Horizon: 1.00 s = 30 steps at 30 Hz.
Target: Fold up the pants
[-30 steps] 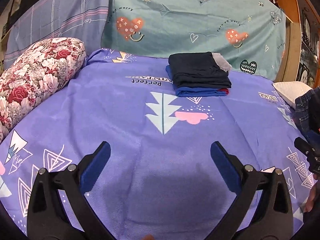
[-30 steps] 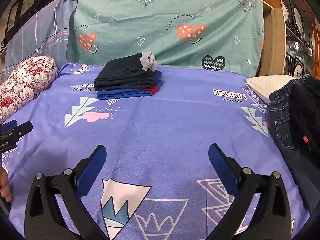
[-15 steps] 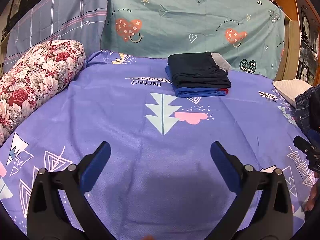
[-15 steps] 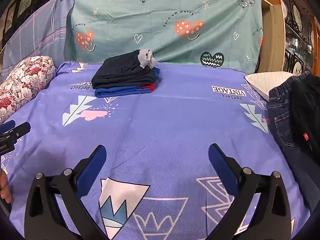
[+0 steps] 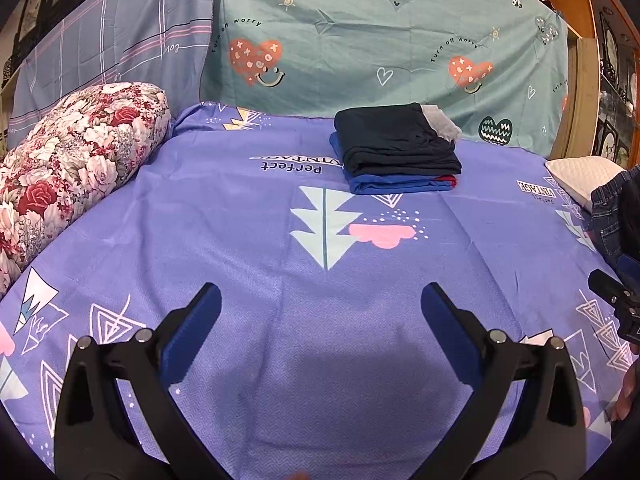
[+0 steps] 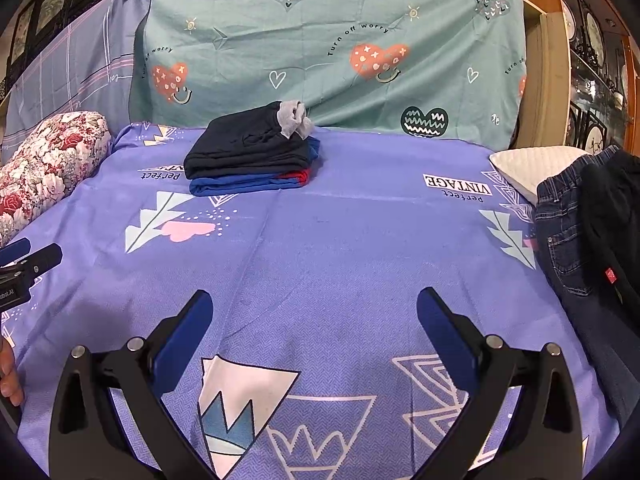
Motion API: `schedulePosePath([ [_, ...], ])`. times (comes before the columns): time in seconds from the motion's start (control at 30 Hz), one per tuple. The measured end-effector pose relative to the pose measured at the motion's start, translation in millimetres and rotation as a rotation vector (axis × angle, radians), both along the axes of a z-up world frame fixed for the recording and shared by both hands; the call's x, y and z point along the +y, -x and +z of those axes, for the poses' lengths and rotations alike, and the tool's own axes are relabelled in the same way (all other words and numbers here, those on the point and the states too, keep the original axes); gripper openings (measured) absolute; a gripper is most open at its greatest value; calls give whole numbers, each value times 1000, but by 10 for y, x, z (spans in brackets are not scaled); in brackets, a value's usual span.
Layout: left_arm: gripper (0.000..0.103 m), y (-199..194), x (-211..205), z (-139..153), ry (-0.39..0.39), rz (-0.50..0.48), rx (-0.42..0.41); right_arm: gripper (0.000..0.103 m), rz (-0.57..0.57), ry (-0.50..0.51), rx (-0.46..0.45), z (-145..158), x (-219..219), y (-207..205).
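Observation:
A pile of unfolded pants lies at the bed's right edge: blue jeans (image 6: 564,236) with a dark garment (image 6: 612,216) on top; the jeans also show in the left wrist view (image 5: 608,216). A stack of folded clothes (image 5: 396,148), dark on blue, sits at the back of the bed, and shows in the right wrist view (image 6: 252,152). My left gripper (image 5: 320,308) is open and empty over the purple sheet. My right gripper (image 6: 314,312) is open and empty, left of the jeans. Each gripper shows at the edge of the other's view.
The bed is covered by a purple printed sheet (image 5: 240,240). A floral bolster (image 5: 68,160) lies along the left side. A white pillow (image 6: 532,164) sits at the right under the jeans. A teal heart-print cloth (image 6: 340,60) hangs behind. Wooden furniture (image 6: 580,60) stands at the right.
Both views have shifted slightly; the folded stack sits a little lower in the right wrist view. Both grippers stay open and empty.

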<state>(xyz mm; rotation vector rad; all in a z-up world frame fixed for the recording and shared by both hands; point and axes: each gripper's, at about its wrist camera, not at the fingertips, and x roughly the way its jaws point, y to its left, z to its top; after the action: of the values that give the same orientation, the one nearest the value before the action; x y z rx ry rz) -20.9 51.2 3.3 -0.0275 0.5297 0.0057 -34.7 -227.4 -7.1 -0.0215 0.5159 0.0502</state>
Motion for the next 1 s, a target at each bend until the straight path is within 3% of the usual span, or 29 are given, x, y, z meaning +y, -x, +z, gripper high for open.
schedulePosePath([
  [1.0,101,37,0,18,-17,7,-21,102,2,2,-4,5,-2,1],
])
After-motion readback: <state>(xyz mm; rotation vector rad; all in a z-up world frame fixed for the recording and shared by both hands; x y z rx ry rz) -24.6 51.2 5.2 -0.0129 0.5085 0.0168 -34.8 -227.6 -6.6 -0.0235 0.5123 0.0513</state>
